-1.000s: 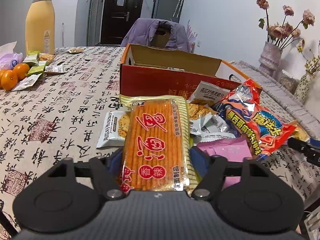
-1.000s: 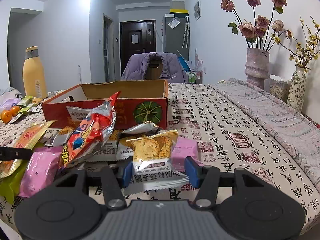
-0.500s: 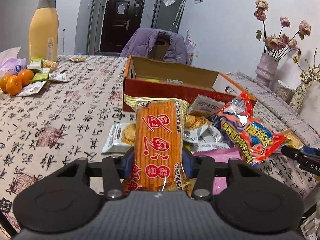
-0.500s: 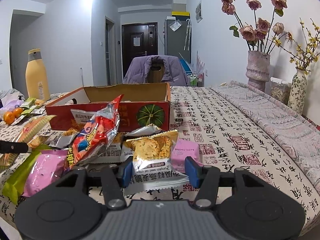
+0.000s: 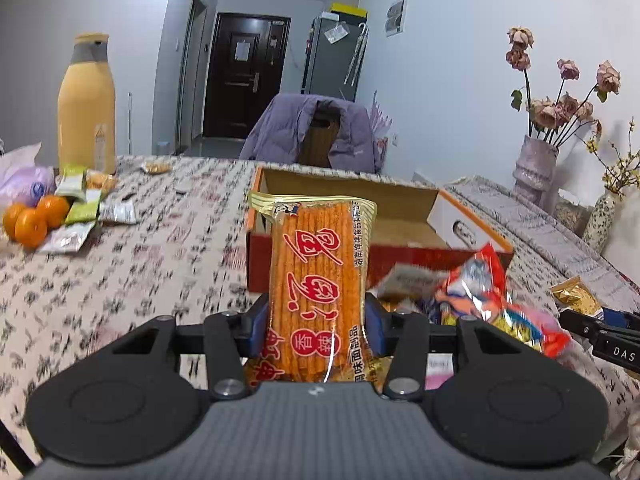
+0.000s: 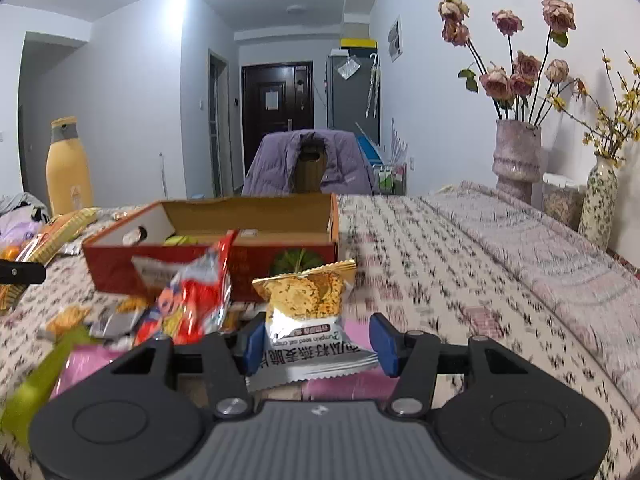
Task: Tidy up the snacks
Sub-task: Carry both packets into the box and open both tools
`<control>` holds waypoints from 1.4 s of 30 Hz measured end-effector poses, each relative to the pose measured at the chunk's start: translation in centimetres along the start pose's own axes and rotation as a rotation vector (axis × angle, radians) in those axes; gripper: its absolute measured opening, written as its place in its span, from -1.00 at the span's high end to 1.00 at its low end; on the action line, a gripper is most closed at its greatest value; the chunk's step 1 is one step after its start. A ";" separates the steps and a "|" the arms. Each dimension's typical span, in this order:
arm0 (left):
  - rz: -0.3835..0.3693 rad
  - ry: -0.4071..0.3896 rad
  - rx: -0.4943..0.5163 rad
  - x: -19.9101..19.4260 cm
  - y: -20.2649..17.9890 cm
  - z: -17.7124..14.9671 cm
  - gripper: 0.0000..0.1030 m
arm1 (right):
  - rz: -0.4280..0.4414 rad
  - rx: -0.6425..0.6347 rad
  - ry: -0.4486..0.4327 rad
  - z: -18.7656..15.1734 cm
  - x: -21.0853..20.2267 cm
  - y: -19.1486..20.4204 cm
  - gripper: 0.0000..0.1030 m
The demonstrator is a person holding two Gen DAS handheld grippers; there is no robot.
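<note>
Left gripper (image 5: 316, 320): pinched an orange packet of snack sticks (image 5: 318, 280) by its lower sides, the packet standing upright and lifted off the table.
Right gripper (image 6: 318, 338): blue pads sat at either side of a small silver oat crisp packet (image 6: 306, 316); the left pad touched it, a sliver of gap showed at the right, so I could not tell how firmly it gripped.
Box (image 5: 400, 216): open cardboard, red outside, just behind both packets.
Loose pile (image 6: 188, 300): a red foil bag and other wrappers lay on the patterned tablecloth (image 6: 440, 260) before the box.
Far left: oranges (image 5: 34, 218) near a tall yellow bottle (image 5: 86, 104).
</note>
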State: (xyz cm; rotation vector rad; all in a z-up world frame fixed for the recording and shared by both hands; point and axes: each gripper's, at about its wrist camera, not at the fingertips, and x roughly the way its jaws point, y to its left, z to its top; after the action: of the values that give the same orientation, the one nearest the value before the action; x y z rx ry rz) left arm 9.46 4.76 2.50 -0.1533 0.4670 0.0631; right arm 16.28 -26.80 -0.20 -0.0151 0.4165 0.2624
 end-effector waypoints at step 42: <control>0.196 0.185 0.085 19.8 -1.9 9.3 0.07 | 0.031 -0.042 0.259 10.0 22.0 3.5 -0.04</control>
State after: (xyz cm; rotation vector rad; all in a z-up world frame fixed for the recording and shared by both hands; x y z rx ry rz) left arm 31.37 4.89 2.00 -0.0293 0.6678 0.2223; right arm 38.78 -17.26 0.22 -0.0848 0.6689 0.3008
